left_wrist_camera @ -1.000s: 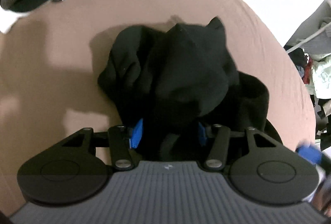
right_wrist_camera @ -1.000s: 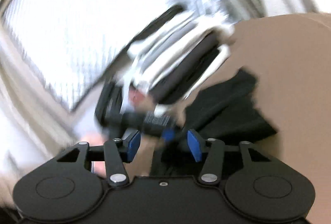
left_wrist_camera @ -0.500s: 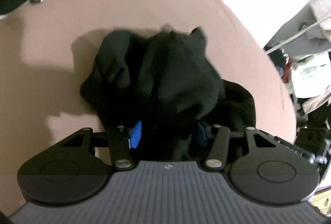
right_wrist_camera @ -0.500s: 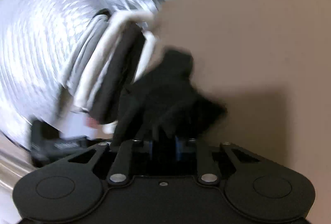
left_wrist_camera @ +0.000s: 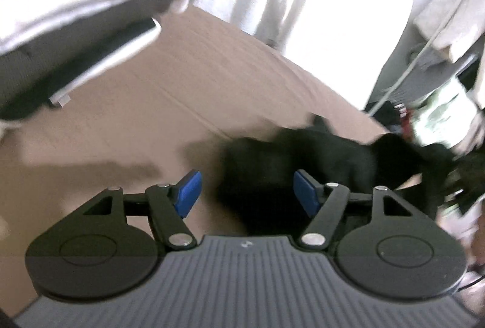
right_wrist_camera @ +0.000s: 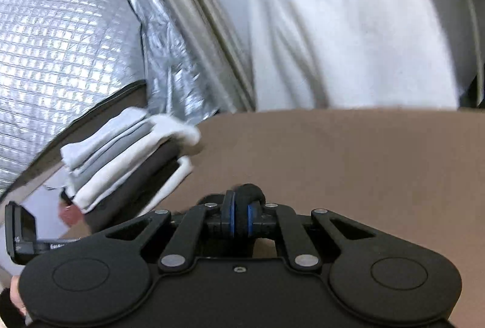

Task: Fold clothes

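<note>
Black fabric — the garment [left_wrist_camera: 303,158] — lies bunched on the brown bench [left_wrist_camera: 151,115], toward its right edge in the left wrist view, blurred by motion. The left gripper [left_wrist_camera: 248,191] has its jaws opening; the blue pads [left_wrist_camera: 189,191] stand apart, and the garment sits just beyond and partly between them, with no pad pressing on it. The right gripper [right_wrist_camera: 239,217] has its jaws closing, nearly together, and a fold of the black garment [right_wrist_camera: 248,191] is pinched between its blue pads — the fold bulges just above them. A stack of folded clothes [right_wrist_camera: 127,158] in white, grey and dark layers rests at the bench's far left corner in the right wrist view. Behind the stack hangs a quilted silver sheet [right_wrist_camera: 54,40]; a white curtain [right_wrist_camera: 333,25] runs along the far edge.
</note>
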A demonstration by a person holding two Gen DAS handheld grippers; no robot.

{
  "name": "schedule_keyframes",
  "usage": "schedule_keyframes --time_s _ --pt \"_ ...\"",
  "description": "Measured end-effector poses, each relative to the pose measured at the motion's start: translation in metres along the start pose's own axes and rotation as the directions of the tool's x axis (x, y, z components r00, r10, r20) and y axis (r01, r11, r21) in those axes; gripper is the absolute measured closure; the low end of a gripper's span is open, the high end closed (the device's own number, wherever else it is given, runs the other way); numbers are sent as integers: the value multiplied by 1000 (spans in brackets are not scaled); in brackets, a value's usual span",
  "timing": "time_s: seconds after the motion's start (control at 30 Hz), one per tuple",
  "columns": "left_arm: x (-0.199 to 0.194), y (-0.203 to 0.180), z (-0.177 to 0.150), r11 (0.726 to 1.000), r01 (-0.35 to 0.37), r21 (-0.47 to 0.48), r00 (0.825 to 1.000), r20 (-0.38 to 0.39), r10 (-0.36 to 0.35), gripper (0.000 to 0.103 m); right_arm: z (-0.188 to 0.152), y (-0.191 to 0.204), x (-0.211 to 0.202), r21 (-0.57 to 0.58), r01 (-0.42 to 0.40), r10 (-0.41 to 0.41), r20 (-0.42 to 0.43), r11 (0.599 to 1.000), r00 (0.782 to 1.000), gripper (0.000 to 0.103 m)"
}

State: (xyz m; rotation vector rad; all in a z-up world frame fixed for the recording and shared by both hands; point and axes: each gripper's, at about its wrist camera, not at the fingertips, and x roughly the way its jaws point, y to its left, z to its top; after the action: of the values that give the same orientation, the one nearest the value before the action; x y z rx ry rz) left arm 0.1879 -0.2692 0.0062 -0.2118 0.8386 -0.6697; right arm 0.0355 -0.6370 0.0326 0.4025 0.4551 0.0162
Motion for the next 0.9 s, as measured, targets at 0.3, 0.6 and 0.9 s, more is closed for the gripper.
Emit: schedule_keyframes --time_s 0.3,0.6,0.9 --pt "41 -12 -16 997 68 -31 991 -113 -71 33 -28 -93 31 -147 406 -431 -329 902 840 87" --pt "91 -56 -14 989 143 -34 983 -111 -146 29 -5 -145 -11 258 176 -135 -170 950 976 58" --pt "146 -102 -24 981 50 185 977 -213 -9 58 -37 -121 54 386 -144 255 -255 911 933 30"
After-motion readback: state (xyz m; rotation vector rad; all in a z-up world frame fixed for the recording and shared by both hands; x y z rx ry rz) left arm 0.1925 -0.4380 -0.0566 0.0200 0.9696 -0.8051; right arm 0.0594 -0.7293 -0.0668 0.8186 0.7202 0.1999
